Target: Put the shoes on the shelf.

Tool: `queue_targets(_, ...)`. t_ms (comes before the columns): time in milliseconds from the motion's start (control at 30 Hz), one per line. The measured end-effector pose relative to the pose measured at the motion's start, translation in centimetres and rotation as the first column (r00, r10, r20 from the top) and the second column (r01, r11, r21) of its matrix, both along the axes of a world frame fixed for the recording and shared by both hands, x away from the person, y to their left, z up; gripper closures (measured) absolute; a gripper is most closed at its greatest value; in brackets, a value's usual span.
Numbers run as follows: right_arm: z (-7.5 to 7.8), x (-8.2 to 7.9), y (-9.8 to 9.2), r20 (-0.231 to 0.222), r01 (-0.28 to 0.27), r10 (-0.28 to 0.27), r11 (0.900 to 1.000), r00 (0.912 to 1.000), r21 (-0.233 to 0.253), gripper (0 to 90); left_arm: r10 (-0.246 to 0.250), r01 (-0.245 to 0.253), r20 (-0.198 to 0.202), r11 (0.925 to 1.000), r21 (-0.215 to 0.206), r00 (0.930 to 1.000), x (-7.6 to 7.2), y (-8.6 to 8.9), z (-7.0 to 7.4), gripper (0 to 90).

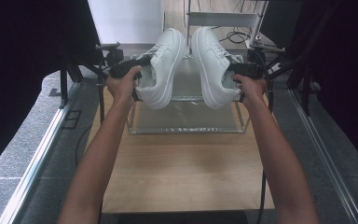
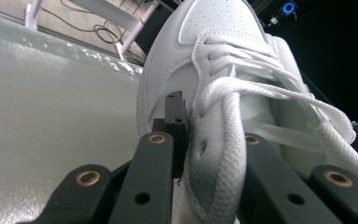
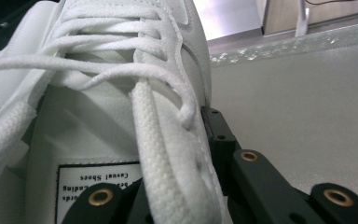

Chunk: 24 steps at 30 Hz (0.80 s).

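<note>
- Left gripper (image 1: 137,71), upper left of centre in the high view: clamped on the side wall of the left shoe (image 1: 162,65) at its opening, one jaw outside the upper, the other inside beside the laces.
- Same grip up close in the left gripper view (image 2: 193,140): jaws nearly together, only the white upper and a lace strand pinched between them.
- Right gripper (image 1: 233,71), upper right of centre: clamped likewise on the collar edge of the right shoe (image 1: 212,63).
- In the right gripper view (image 3: 191,154): one jaw outside the shoe wall, the other inside by the tongue label; narrow gap, taken up by the shoe's upper.
- Both shoes held up over the wire rack (image 1: 186,126) at the far end of the tabletop (image 1: 182,172), side by side, close but apart.
- Toes pointing away toward the top of the frame, heels nearer the bottom; long axes roughly vertical in the frame, tops leaning toward each other, soles turned outward and down.
</note>
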State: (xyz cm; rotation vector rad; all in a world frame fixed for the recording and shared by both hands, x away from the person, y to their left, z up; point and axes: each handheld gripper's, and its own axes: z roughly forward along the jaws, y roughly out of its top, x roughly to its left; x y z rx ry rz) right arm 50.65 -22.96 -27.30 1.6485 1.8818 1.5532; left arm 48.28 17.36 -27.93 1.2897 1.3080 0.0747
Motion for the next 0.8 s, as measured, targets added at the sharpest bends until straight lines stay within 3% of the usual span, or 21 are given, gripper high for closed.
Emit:
queue_targets(267,0.5,1.8,1.2,-0.021,0.048,-0.049,0.998,0.9986,-0.051,85.8,0.031,-0.03,-0.026,0.999,0.033,0.9992,1.8,-1.3,0.1,82.3)
queue_targets(567,0.3,2.7,1.6,-0.049,0.095,-0.098,0.993,0.9939,-0.066,85.5,0.086,-0.085,-0.049,0.9963,0.013,0.9951,2.9,-2.1,0.0,82.1)
queue_targets(800,-0.2,3.4,1.7,-0.066,0.131,-0.136,0.988,0.9885,-0.078,85.1,0.115,-0.112,-0.084,0.9928,0.042,0.9897,3.8,-3.3,-0.8,81.6)
